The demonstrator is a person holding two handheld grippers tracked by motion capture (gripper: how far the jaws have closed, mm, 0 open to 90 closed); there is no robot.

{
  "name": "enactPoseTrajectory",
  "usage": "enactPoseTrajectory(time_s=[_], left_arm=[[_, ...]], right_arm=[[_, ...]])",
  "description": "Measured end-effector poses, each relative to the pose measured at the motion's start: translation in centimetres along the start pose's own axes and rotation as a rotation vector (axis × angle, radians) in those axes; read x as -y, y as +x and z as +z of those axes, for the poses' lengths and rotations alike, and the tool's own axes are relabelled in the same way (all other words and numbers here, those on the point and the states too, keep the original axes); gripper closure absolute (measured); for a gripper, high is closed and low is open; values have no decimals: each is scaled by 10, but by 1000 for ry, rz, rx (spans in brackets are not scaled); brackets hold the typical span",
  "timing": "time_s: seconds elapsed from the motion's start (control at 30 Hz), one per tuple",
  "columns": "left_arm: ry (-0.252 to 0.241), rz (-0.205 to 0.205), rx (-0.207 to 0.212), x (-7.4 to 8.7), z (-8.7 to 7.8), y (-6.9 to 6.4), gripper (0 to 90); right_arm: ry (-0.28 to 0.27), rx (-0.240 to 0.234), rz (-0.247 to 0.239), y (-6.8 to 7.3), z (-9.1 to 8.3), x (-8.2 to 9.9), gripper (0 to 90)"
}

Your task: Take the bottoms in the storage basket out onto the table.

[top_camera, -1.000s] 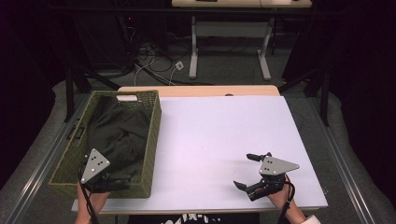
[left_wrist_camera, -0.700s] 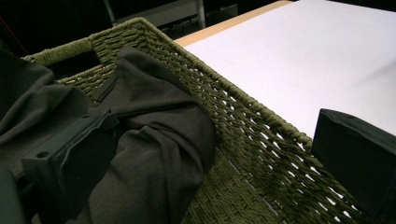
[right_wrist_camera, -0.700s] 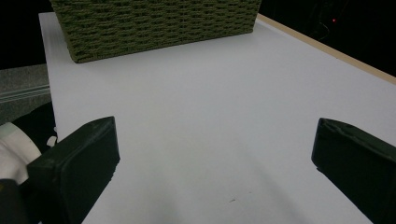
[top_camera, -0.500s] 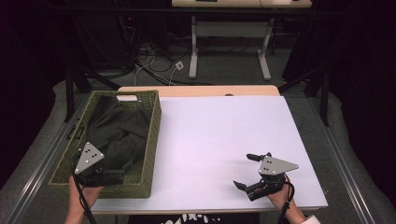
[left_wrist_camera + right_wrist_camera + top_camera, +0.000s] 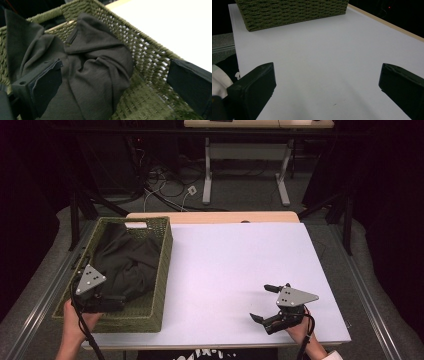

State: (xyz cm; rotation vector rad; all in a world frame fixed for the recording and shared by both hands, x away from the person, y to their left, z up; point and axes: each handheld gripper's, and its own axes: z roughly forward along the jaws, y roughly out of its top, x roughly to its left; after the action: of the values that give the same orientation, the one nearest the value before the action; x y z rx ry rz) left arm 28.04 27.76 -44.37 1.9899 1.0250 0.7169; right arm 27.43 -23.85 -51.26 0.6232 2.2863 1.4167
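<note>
A woven olive basket (image 5: 165, 265) stands on the left of the white table (image 5: 240, 265). A crumpled dark cloth (image 5: 130, 260) lies inside it. My left gripper (image 5: 107, 301) hovers over the basket's near end. In the left gripper view it (image 5: 115, 77) is open, with the cloth (image 5: 95, 65) under the left jaw and the basket wall (image 5: 140, 50) near the right jaw. My right gripper (image 5: 261, 303) rests open near the table's front right edge, holding nothing. In its own view the right gripper (image 5: 324, 82) faces bare table, with the basket (image 5: 292, 10) far ahead.
A small white tag (image 5: 136, 225) sits on the basket's far rim. A wooden strip (image 5: 215, 217) edges the table's far side. Beyond it are desk legs (image 5: 207, 175) and floor cables (image 5: 165, 185). Metal rails (image 5: 45, 290) run along both sides.
My left gripper has drifted left and a little farther in over the basket. The right gripper has stayed put.
</note>
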Motion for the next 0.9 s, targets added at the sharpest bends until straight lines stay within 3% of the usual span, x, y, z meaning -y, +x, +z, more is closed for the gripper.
enactPoseTrajectory(time_s=[0.23,0.33,0.67,0.9], left_arm=[[51,9,3,-4,5,11,0],[109,4,10,-5,10,18,0],[219,17,-13,-6,17,34,0],[342,16,-26,-6,30,45,0]], right_arm=[[3,1,1,0,1,0,6],[8,2,2,-1,1,1,6],[8,-1,5,-1,2,1,6],[11,-8,5,0,3,1,6]])
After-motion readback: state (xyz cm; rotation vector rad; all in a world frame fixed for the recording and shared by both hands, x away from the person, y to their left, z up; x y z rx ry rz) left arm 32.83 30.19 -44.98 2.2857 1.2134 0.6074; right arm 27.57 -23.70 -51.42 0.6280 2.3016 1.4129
